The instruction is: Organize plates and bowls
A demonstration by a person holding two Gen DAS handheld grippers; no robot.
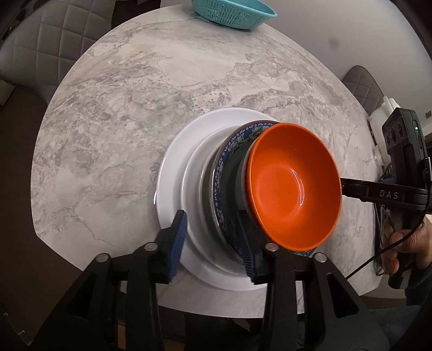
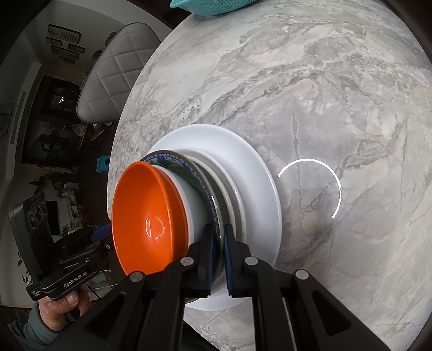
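Dishes are stacked near the table edge: orange bowl on a blue-patterned plate, atop a white plate. Left tongs stand part open astride the stack's six o'clock rim, gripping nothing. Right tongs pinch the patterned plate's rim at three o'clock. Best let go gently, keeping everything centred. How many dishes lie between is hard to tell; the teal colander at twelve is cut off.
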